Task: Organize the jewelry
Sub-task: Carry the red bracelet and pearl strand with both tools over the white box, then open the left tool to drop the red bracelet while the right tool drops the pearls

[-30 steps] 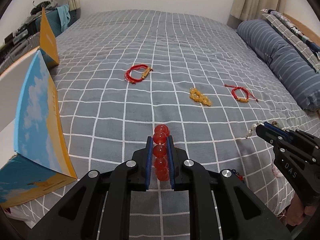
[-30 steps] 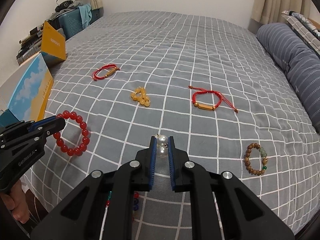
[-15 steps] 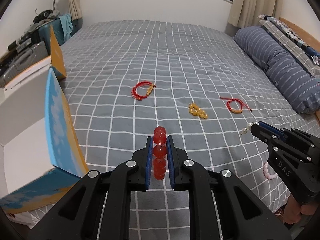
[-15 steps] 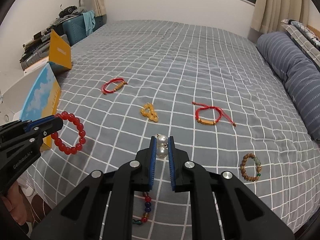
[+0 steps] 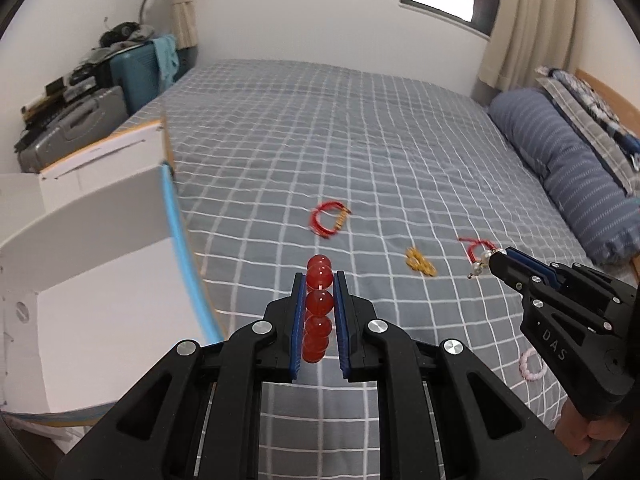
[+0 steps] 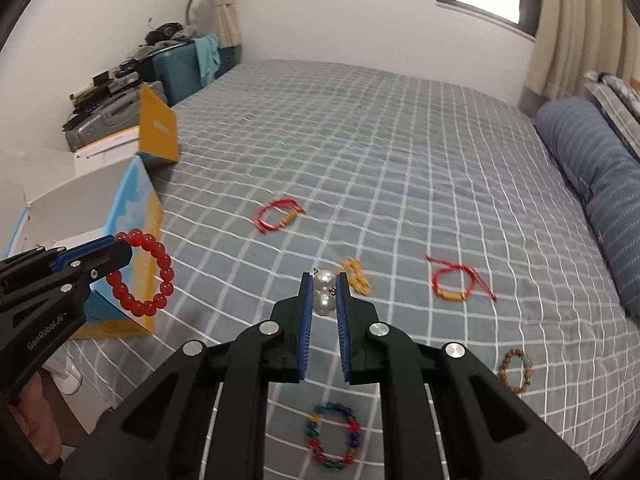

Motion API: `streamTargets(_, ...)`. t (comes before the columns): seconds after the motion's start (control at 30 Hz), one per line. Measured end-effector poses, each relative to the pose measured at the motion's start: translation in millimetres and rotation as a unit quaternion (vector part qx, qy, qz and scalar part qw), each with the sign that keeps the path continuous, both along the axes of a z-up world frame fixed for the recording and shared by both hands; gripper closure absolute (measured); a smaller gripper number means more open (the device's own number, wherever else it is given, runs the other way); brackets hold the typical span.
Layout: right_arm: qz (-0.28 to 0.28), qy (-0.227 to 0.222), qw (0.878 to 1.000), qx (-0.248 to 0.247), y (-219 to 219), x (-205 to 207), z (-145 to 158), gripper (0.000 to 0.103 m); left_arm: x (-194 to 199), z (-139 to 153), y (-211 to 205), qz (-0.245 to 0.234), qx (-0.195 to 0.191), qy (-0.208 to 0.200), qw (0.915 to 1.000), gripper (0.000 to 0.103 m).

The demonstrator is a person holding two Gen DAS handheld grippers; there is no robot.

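Note:
My left gripper (image 5: 319,278) is shut on a red bead bracelet (image 5: 319,304), held in the air above the bed; from the right wrist view the same bracelet (image 6: 143,273) hangs as a ring from its tip (image 6: 120,250). My right gripper (image 6: 325,280) is shut on a pearl piece (image 6: 324,292), seen from the left wrist view as pearls (image 5: 482,261) at its tip. An open white box with blue and orange sides (image 6: 132,216) stands at the bed's left edge, beside the left gripper.
On the grey checked bedspread (image 6: 400,152) lie a red cord bracelet (image 6: 278,214), a yellow bead piece (image 6: 356,276), a second red cord bracelet (image 6: 456,280), a wooden bead bracelet (image 6: 516,372), a multicolour bead bracelet (image 6: 332,436) and a pink one (image 5: 532,364). A striped bolster (image 6: 592,176) lies right.
Both grippers have risen with their jewellery still gripped, so the bed looks farther away. The open box has come closer on the left, its white inside now showing.

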State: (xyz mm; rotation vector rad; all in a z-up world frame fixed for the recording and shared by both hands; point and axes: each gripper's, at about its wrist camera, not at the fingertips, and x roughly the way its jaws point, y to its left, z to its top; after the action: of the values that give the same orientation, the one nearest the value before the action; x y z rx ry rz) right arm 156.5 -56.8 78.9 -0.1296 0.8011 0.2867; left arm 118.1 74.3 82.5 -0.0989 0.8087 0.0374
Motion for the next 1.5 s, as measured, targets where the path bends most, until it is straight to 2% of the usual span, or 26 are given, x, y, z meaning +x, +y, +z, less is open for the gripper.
streamTargets(0.37, 0.066, -0.025, 0.998, -0.005, 84, 1, 40, 0.092, -21, 40, 64, 0.059, 0.011, -0.019, 0.9980, 0.090)
streamTargets(0.73, 0.131, -0.019, 0.991, 0.005, 178, -12, 51, 0.092, -52, 45, 157, 0.145, 0.008, -0.016, 0.9893, 0.090)
streamTargets(1.13, 0.200, 0.027, 0.979, -0.005, 285, -31, 2, 0.092, -85, 4, 239, 0.210, 0.006, 0.025, 0.9774, 0.090)
streamTargets(1.5, 0.197, 0.073, 0.977, -0.042, 331, -31, -51, 0.092, -92, -46, 272, 0.236, -0.007, 0.075, 0.9688, 0.089)
